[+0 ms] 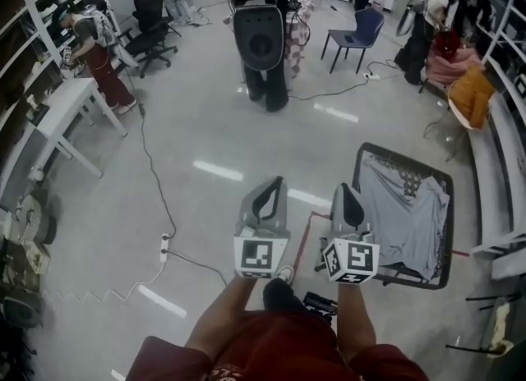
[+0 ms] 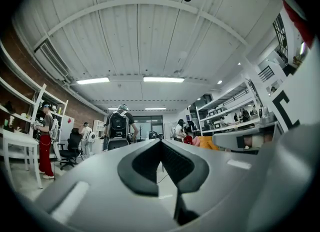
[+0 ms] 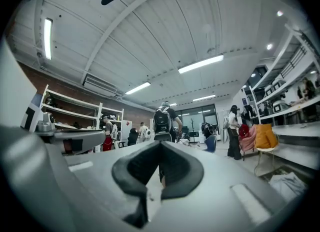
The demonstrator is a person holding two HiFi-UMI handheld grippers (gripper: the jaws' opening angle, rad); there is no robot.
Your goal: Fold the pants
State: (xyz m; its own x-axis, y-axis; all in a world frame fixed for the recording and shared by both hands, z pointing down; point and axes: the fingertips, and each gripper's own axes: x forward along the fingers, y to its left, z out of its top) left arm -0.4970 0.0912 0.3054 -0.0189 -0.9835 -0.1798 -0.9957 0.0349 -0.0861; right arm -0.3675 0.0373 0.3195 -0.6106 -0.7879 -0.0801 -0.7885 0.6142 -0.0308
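I held the left gripper (image 1: pixel 269 196) and right gripper (image 1: pixel 348 200) side by side, each with jaws pressed together on nothing. Grey pants (image 1: pixel 404 207) lay spread on a dark-framed table (image 1: pixel 449 223), just right of the right gripper and untouched.

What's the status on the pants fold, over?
Left gripper shut, empty; right gripper shut, empty. Grey pants spread on the table, untouched. Person ahead, away from the table.
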